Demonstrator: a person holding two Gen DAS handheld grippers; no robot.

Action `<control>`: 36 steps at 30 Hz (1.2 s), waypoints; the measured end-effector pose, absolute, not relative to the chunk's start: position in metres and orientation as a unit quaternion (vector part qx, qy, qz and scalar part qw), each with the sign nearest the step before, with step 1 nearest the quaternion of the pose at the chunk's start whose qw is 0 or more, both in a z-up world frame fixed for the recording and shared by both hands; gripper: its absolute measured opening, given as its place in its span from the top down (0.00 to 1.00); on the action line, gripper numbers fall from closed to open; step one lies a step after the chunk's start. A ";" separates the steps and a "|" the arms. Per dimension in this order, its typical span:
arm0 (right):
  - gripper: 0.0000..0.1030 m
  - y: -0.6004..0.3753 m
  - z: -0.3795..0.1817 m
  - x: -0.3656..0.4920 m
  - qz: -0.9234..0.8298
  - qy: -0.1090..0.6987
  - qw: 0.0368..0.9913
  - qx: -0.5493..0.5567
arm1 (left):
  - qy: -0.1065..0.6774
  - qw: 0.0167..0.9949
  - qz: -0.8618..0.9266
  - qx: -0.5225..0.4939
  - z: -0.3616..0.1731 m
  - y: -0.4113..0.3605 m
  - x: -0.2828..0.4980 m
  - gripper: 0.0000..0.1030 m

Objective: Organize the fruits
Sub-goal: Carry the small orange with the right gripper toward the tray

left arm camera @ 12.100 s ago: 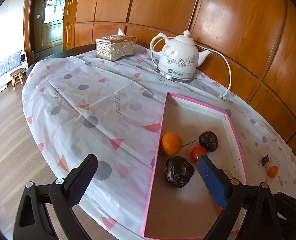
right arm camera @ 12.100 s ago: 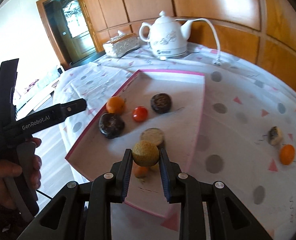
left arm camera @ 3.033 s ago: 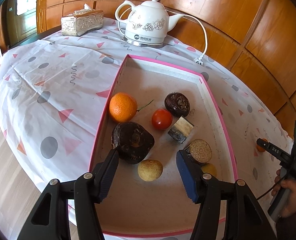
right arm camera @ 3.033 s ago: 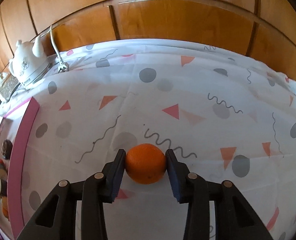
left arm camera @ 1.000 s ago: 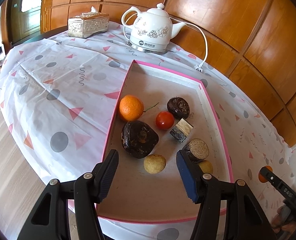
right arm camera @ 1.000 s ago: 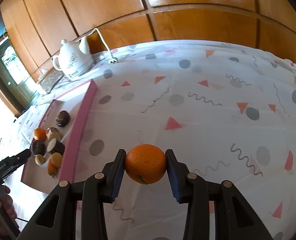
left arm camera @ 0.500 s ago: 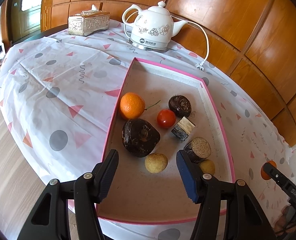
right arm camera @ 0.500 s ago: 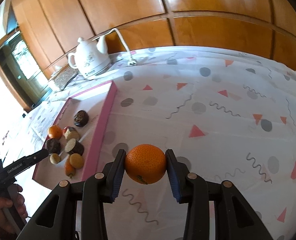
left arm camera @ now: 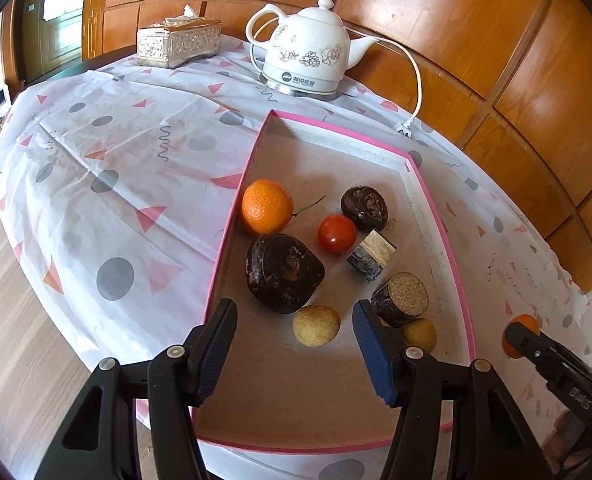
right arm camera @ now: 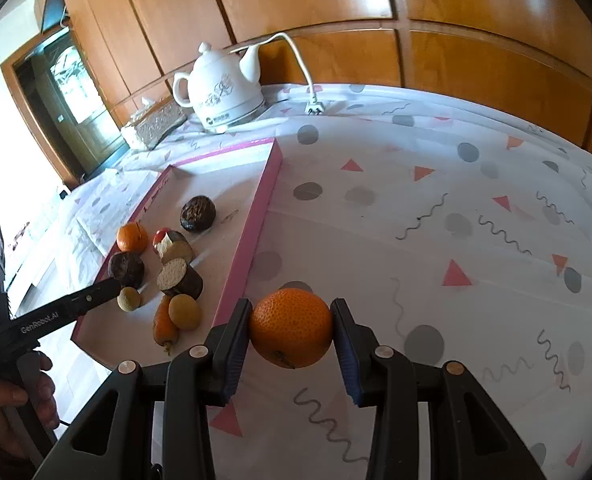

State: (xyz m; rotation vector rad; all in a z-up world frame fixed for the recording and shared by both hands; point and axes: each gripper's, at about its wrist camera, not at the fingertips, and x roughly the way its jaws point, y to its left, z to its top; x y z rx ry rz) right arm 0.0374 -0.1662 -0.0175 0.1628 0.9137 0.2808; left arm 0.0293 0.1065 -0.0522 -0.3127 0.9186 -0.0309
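My right gripper is shut on an orange and holds it above the tablecloth, just right of the pink-rimmed tray. The orange also shows at the right edge of the left wrist view. My left gripper is open and empty above the near end of the tray. The tray holds another orange, a red tomato, dark brown fruits, cut pieces and small yellow fruits.
A white kettle with its cord and plug stands beyond the tray. A silver tissue box sits at the far left. Wood panelling runs behind the table. The patterned tablecloth hangs over the round table edge.
My right gripper has carried the orange closer to the tray. My left gripper has held its place over the tray, still open.
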 end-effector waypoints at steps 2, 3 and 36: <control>0.61 -0.161 -0.018 0.039 0.141 0.441 0.883 0.072 | 0.441 0.885 -0.014 -0.149 -0.052 0.106 0.029 0.41; 0.61 -0.159 -0.019 0.040 0.143 0.441 0.883 0.068 | 0.441 0.885 -0.013 -0.150 -0.052 0.106 0.029 0.41; 0.61 -0.061 -0.022 0.060 0.238 0.427 0.871 -0.046 | 0.396 0.906 0.016 -0.152 -0.021 0.128 0.019 0.39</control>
